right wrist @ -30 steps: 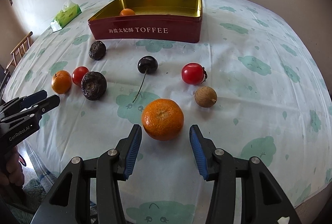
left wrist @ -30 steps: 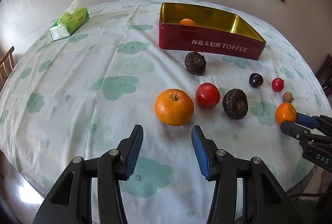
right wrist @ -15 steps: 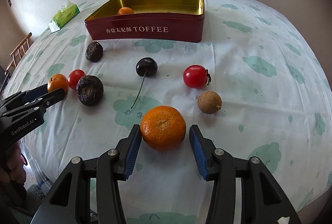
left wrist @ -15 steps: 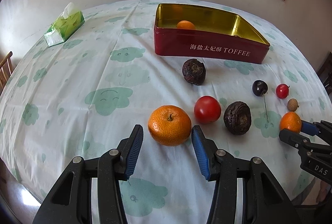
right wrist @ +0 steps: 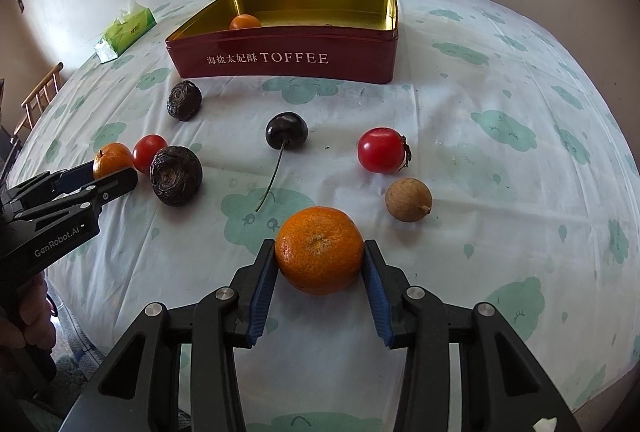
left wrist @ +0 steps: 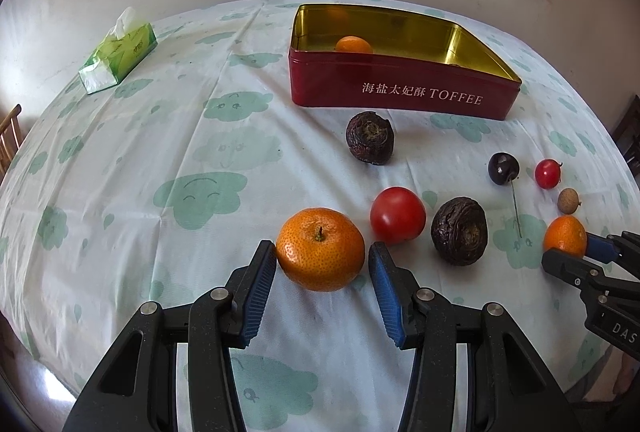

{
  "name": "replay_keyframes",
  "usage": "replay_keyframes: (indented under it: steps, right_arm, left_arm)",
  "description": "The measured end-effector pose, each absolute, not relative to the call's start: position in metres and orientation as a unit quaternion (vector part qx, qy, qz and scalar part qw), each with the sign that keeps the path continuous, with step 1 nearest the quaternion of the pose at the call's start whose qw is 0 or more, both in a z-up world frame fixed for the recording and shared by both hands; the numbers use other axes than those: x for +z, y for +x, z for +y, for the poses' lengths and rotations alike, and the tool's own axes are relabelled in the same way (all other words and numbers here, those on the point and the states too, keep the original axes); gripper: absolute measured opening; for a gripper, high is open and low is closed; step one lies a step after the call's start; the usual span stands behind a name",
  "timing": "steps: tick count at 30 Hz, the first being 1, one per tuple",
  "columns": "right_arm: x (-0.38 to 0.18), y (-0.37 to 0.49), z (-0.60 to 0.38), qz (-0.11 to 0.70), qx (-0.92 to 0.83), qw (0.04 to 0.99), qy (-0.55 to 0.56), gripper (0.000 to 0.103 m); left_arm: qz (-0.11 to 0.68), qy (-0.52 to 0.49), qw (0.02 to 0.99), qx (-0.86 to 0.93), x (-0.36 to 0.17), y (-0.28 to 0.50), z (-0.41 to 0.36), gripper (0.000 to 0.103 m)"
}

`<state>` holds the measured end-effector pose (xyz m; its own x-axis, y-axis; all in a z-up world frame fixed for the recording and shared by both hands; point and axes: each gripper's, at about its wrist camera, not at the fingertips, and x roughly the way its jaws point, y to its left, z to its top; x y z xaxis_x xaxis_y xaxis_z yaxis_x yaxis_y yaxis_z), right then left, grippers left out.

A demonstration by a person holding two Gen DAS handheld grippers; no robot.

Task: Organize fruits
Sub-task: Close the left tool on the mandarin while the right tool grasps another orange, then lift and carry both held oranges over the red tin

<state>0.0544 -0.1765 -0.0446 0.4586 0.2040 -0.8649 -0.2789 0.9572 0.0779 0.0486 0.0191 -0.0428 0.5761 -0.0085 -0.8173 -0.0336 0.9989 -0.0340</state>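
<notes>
- The right gripper (right wrist: pixel 319 274), black-framed with blue ribbed pads, has a round orange mandarin with a pitted rind (right wrist: pixel 319 249) between its jaws; the jaws are closing and both pads already touch the fruit's sides
- The left gripper (left wrist: pixel 322 278), of the same make, stands around a second orange mandarin with a short stem (left wrist: pixel 320 249); its left pad touches the rind, while a thin gap shows at the right pad, so the jaws are partly open and the fruit rests on the cloth, not clamped
- Just beside the left mandarin lies a smooth red tomato (left wrist: pixel 397 215), then a wrinkled dark brown round fruit (left wrist: pixel 459 230)
- Near the right mandarin sit a small tan longan (right wrist: pixel 408 199), a small red cherry tomato with a dried calyx (right wrist: pixel 381 150) and a dark cherry with a long stem (right wrist: pixel 287 130)
- A second wrinkled dark fruit (right wrist: pixel 184 100) lies nearer the tin
- The red rectangular TOFFEE tin with a gold inside (right wrist: pixel 360 52) stands open at the far side, with one small orange fruit (right wrist: pixel 245 22) inside, near its left end
- All rests on a white tablecloth printed with green clouds (right wrist: pixel 500 172)
- A green tissue pack (left wrist: pixel 120 52) lies well apart at the far left
- A person's hand (right wrist: pixel 28 312) grips the left tool's handle at the right camera's left edge
</notes>
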Motion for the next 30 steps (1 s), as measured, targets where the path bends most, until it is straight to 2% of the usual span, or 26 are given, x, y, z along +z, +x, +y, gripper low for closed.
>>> replay_keyframes:
  steps: [3, 30]
  right_arm:
    - [-0.0447, 0.0544, -0.1763, 0.501, 0.142, 0.853, -0.037, 0.040]
    - [-0.0410, 0.0516, -0.1741, 0.498, 0.149, 0.853, -0.041, 0.038]
  left_arm:
    - [0.463, -0.025, 0.886, 0.008, -0.0448, 0.0480, 0.0199, 0.044]
    - [0.459, -0.030, 0.888, 0.007, -0.0408, 0.0416, 0.0212, 0.043]
